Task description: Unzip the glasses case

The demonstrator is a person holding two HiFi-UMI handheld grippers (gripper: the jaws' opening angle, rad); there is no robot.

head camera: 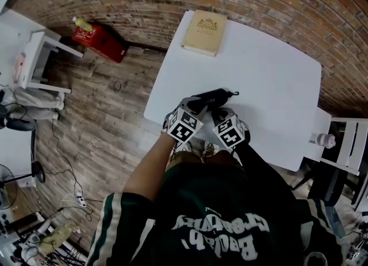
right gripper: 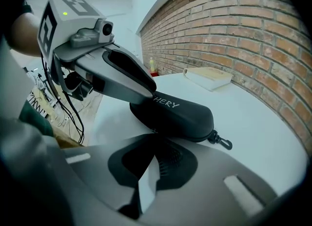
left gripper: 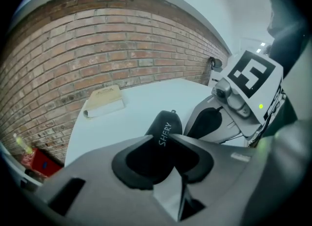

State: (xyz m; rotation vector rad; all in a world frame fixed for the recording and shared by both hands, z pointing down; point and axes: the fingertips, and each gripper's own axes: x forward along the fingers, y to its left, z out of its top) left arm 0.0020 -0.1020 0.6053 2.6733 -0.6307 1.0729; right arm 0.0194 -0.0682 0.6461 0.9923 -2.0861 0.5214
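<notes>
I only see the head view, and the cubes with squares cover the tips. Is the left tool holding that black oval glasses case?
Observer: Yes. The left gripper view shows the left tool clamped on one rounded end of the black oval glasses case.
Operator: What is the other tool doing?
Observer: The right gripper view shows the right tool shut tight at the case's near edge. I cannot tell whether it pinches the zip tab.
Operator: Is anything written on the case?
Observer: Yes, white letters run along its top, beside the left tool's tip.
</notes>
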